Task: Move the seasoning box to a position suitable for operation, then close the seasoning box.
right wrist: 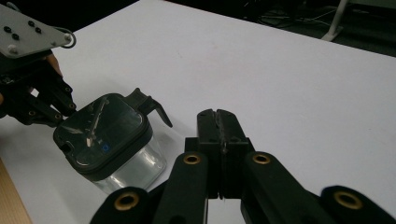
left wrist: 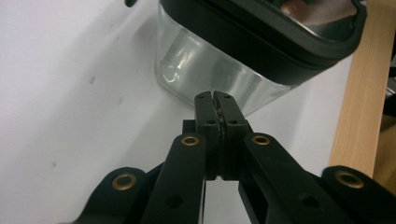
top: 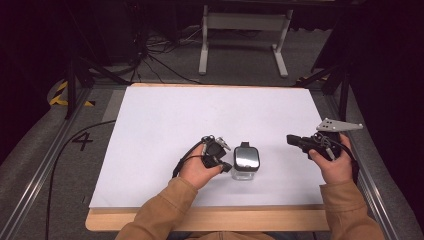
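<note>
A clear glass container (top: pixel 246 161) with a dark, square, glossy-topped lid (right wrist: pixel 100 133) stands upright on the white table (top: pixel 210 115), near its front edge and roughly midway between the two hands. A black latch or handle sticks out from one side of the lid, seen in the right gripper view. The glass body looks empty, though its inside is hard to read through the reflections.

The left tool (top: pixel 223 156) sits just beside the container — in the left gripper view its two jaws are pressed together with nothing between them, and their tips (left wrist: pixel 216 99) lie right at the lower glass wall, close enough that I cannot tell whether they touch it. The left hand (top: pixel 199 170) rests low over the table, a cable looping away from it.

The right tool (top: pixel 292 140) is farther off, to the container's right, with a clear strip of table between them. Its jaws are likewise closed on nothing (right wrist: pixel 219 116) and point toward the container. A grey three-cornered plate (top: pixel 340 125) tops it, and the right hand (top: pixel 334 162) holds it above the table's right part.

Beyond the white surface a wooden edge (top: pixel 210 220) runs along the front — tan sleeves come in from below.
</note>
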`<action>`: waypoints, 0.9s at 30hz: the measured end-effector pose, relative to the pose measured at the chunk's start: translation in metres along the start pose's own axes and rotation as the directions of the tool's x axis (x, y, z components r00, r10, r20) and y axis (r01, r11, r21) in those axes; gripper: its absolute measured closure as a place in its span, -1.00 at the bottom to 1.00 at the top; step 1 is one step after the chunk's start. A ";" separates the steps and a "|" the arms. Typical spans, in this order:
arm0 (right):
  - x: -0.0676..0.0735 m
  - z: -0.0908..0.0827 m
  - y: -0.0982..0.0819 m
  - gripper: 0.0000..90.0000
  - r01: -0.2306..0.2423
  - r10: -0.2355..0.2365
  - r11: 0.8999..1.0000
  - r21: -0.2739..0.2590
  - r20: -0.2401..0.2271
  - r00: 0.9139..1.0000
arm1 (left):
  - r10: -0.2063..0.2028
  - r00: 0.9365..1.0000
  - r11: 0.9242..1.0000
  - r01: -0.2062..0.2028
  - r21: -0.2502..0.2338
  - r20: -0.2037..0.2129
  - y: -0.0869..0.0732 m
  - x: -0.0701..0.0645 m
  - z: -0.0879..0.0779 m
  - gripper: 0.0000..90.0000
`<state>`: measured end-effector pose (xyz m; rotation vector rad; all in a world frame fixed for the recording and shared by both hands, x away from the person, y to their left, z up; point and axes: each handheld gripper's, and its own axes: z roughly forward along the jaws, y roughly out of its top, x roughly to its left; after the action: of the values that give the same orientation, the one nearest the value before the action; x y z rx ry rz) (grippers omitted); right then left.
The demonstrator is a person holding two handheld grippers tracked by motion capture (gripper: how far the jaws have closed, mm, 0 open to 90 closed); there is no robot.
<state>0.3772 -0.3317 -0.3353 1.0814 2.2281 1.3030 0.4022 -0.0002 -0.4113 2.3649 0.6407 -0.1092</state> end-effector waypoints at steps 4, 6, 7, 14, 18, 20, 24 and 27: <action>0.000 0.001 0.000 1.00 0.006 -0.006 1.000 0.003 -0.002 1.000 | -0.005 1.000 1.000 0.005 0.002 0.026 0.000 -0.001 0.000 0.99; 0.000 0.002 0.000 1.00 0.001 -0.001 1.000 0.004 -0.005 1.000 | -0.002 1.000 1.000 0.001 0.003 0.020 0.000 -0.002 -0.001 0.95; 0.000 0.002 0.000 1.00 -0.001 0.001 1.000 0.005 -0.007 1.000 | -0.006 1.000 1.000 0.006 -0.006 0.022 0.000 -0.001 -0.003 0.92; -0.002 0.004 0.003 1.00 0.003 -0.003 1.000 0.003 -0.014 1.000 | -0.035 0.998 0.994 0.030 -0.106 -0.047 -0.005 0.007 -0.039 0.84; -0.004 0.005 0.003 1.00 -0.006 0.006 1.000 0.005 -0.015 1.000 | -0.091 0.992 0.981 0.074 -0.182 -0.087 -0.015 0.024 -0.069 0.83; -0.005 0.004 0.002 1.00 -0.007 0.007 1.000 0.004 -0.014 1.000 | -0.122 0.986 0.973 0.096 -0.212 -0.111 -0.020 0.031 -0.080 0.81; -0.008 0.001 0.003 1.00 -0.016 0.016 1.000 -0.001 -0.008 1.000 | -0.160 0.973 0.964 0.118 -0.238 -0.165 -0.029 0.042 -0.096 0.73; -0.014 -0.003 0.002 0.95 -0.031 0.031 1.000 0.002 0.005 1.000 | -0.203 0.957 0.954 0.146 -0.261 -0.205 -0.040 0.055 -0.110 0.70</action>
<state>0.3851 -0.3431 -0.3331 1.1228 2.2185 1.3089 0.4220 0.1185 -0.3639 2.0962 0.9224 0.1607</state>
